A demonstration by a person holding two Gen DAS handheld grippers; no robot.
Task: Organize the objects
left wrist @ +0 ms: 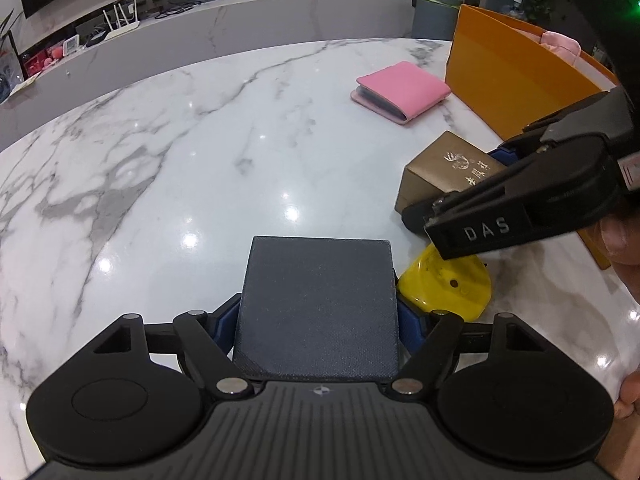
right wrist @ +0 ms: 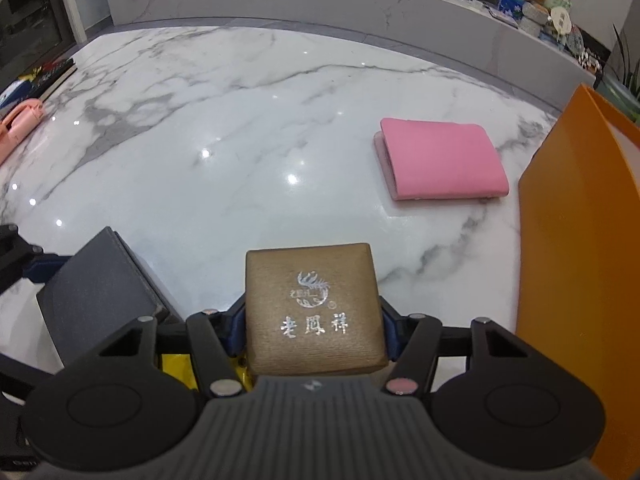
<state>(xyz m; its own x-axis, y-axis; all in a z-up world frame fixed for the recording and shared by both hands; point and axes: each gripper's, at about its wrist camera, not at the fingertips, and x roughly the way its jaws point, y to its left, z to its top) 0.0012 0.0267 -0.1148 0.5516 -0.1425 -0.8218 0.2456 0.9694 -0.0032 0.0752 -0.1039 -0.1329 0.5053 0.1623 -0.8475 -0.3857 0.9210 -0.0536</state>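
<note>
While the left gripper clasps a dark grey box, the right gripper clasps a brown box; both sit on the marble table. A pink wallet lies beside an orange bin; a yellow piece lies between the boxes.

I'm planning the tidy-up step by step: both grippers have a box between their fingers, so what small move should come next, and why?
Probably lift the brown box with the right gripper and carry it toward the orange container. The box sits between the blue pads, seemingly gripped, and the container stands open just to its right. The left gripper, straddling the dark grey box, can follow.
</note>
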